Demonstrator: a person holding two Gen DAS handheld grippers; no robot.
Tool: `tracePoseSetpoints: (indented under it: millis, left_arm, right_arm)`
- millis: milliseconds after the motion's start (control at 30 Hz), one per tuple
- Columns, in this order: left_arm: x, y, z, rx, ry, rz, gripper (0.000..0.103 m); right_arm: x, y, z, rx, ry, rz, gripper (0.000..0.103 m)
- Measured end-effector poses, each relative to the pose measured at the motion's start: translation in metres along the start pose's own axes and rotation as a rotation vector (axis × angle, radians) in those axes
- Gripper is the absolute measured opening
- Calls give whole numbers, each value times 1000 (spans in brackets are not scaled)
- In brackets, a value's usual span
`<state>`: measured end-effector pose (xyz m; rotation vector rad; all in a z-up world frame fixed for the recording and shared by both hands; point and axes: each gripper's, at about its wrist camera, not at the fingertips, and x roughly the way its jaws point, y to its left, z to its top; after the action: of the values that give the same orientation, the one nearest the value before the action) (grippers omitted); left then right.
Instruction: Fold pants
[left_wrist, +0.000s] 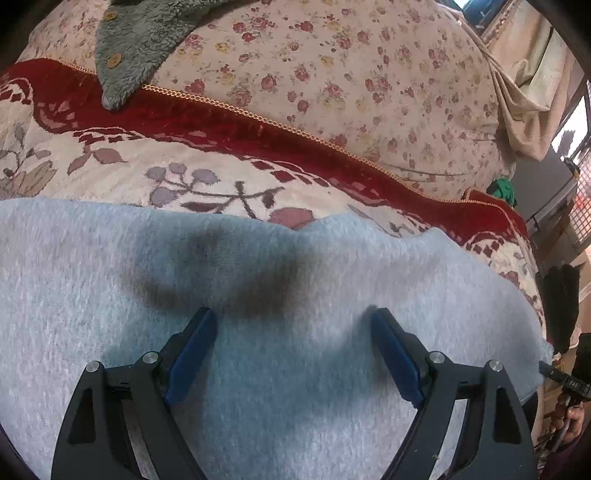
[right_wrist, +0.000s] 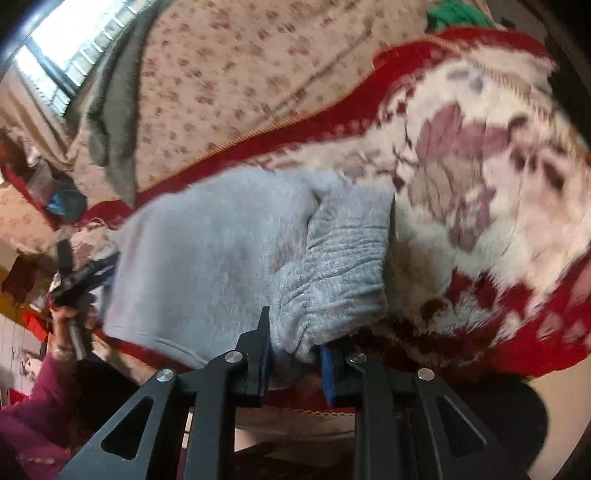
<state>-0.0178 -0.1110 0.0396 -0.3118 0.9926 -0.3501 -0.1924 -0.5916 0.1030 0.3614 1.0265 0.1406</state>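
Light grey fleece pants (left_wrist: 258, 295) lie on a red and cream flowered blanket (left_wrist: 110, 162). My left gripper (left_wrist: 293, 317) hovers just above the flat grey cloth, open, with nothing between its blue pads. In the right wrist view the pants (right_wrist: 207, 251) are lifted at their ribbed elastic waistband (right_wrist: 340, 266). My right gripper (right_wrist: 295, 347) is shut on a bunched fold of that waistband, the cloth squeezed between the blue pads. The left gripper (right_wrist: 74, 280) and the hand holding it show at the left edge of that view.
A pink flowered quilt (left_wrist: 332, 74) lies beyond the blanket, with a grey fluffy buttoned garment (left_wrist: 140, 40) on it. Something green (left_wrist: 502, 190) sits at the blanket's far right. A window (right_wrist: 66, 48) is at upper left in the right wrist view. A magenta sleeve (right_wrist: 33, 406) is at lower left.
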Motion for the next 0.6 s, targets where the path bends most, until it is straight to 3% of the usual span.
tracePoseSetpoints:
  millis: [100, 167, 200, 267, 400, 500, 600]
  left_arm:
    - [2, -4, -1, 30, 5, 14, 86]
    - [-1, -8, -2, 60, 8, 35, 86]
    - [-5, -9, -3, 66, -3, 52, 86]
    - [-15, -13, -3, 91, -32, 88, 86]
    - [-32, -34, 8, 179, -67, 53, 86]
    - [-33, -54, 29, 217, -59, -10, 86]
    - [-19, -69, 54, 215, -28, -89, 87]
  right_arm:
    - [33, -13, -8, 12, 70, -63, 24]
    - [44, -22, -13, 57, 90, -75, 37]
    - [40, -24, -10, 76, 95, -70, 42]
    - [24, -32, -1, 96, 96, -128, 70]
    - [-28, -36, 19, 97, -3, -247, 74]
    - [-38, -2, 44, -3, -109, -163, 76]
    - [-4, 45, 63, -132, -151, -13, 76]
